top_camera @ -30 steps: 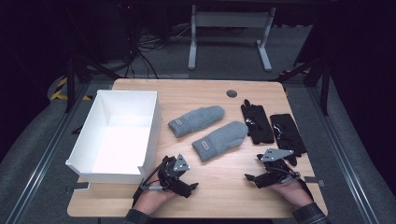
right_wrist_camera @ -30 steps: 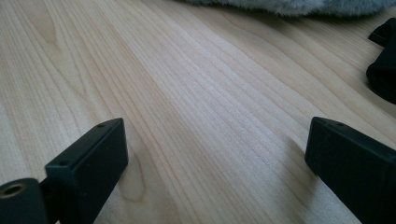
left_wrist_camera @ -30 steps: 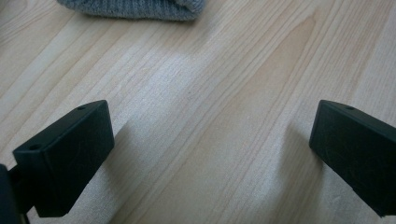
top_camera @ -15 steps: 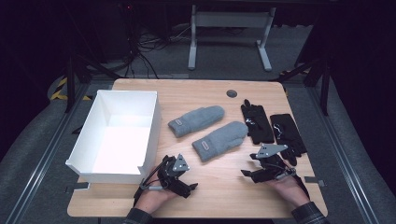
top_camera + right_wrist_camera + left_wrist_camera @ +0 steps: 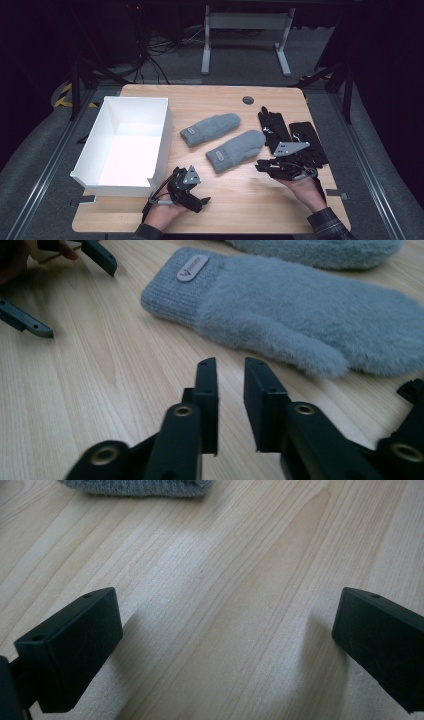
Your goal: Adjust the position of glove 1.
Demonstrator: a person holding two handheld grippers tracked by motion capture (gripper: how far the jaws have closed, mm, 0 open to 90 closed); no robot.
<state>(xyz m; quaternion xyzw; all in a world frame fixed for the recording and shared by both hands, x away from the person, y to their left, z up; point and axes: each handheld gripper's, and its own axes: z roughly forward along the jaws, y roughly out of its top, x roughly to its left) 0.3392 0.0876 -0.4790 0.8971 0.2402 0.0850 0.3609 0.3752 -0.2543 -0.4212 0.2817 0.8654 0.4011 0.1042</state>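
The grey mitten lies just beyond the right hand-held gripper, whose empty jaws have just been closing.

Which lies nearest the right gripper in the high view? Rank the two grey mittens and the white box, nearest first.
From the right gripper, whose jaws have just been closing with nothing between them:
1. Near grey mitten, just left of it.
2. Far grey mitten, farther left and back.
3. White box, far left.
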